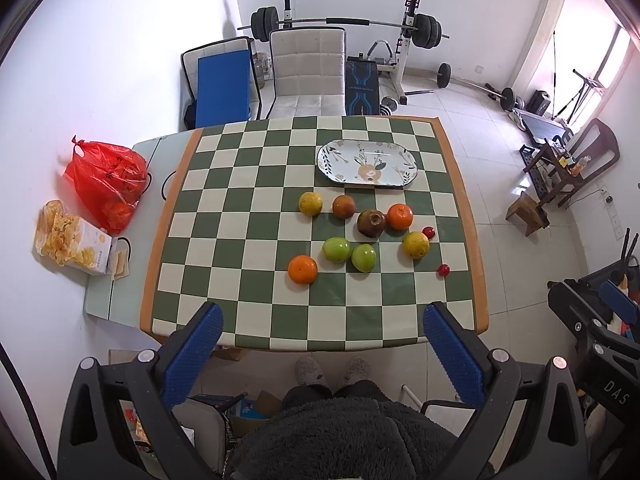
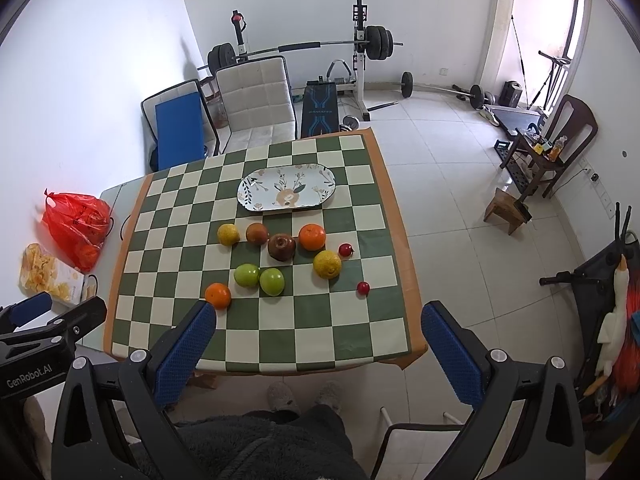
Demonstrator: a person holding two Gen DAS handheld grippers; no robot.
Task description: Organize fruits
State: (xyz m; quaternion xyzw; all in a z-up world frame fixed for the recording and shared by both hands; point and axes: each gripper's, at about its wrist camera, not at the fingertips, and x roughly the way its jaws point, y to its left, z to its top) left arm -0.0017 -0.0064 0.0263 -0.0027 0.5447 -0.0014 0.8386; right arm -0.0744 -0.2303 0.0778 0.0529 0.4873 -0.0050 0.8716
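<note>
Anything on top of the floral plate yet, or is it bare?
The floral plate is bare: only its printed pattern shows. All the fruit lies on the checkered cloth in front of it, nearest the brown apple. What is under the plate is hidden.

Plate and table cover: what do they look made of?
Plate: likely glazed ceramic, glossy white with a printed floral pattern and a raised rim. Table cover: probably wipeable vinyl or oilcloth, a smooth checkered sheet with faint sheen; fabric cannot be ruled out.

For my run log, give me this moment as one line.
left gripper open, empty | right gripper open, empty | fruits loose on checkered tablecloth | floral platter empty
</note>
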